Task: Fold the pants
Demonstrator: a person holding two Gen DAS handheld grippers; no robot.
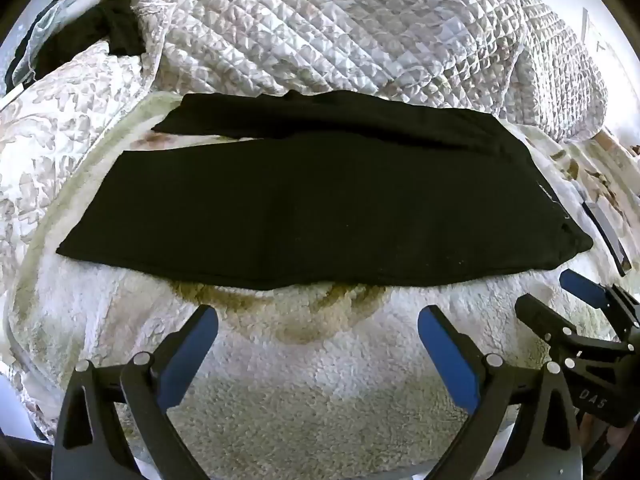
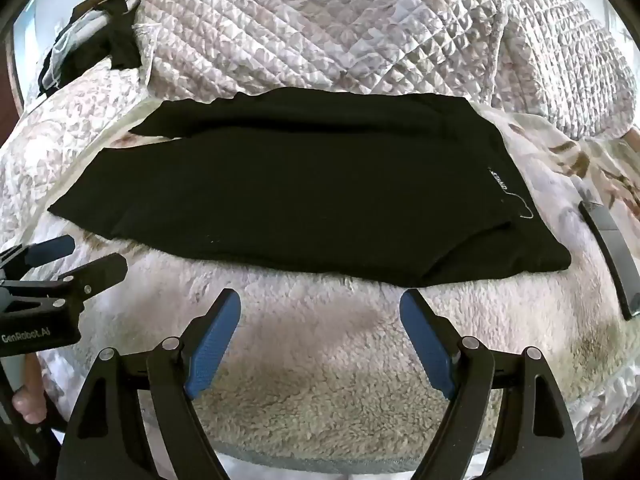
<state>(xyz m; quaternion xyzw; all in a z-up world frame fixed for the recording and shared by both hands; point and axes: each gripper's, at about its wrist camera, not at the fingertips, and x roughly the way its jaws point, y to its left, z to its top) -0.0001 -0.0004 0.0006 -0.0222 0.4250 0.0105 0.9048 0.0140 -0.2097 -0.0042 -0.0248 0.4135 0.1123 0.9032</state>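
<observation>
While the bed (image 1: 320,380) takes up most of both views under its fleecy blanket, the quilt (image 1: 340,28) heaps up along the far side, and I see the black pants (image 1: 320,208) spread flat across the middle, waistband to my right, legs running left and slightly parted at the cuffs. A dark flat strip (image 2: 612,256) lies just beside the waistband end; I cannot tell what it is. My worry is the plush pile: a low fingertip could snag blanket along with the hem, and dark cloth on dark hides how many layers I would catch, so a fold could drag crooked. My left gripper (image 1: 318,332) hangs near the pants' near edge, spread wide, holding nothing. My right gripper (image 2: 320,320) sits likewise just short of the waistband corner, wide apart and touching nothing.
</observation>
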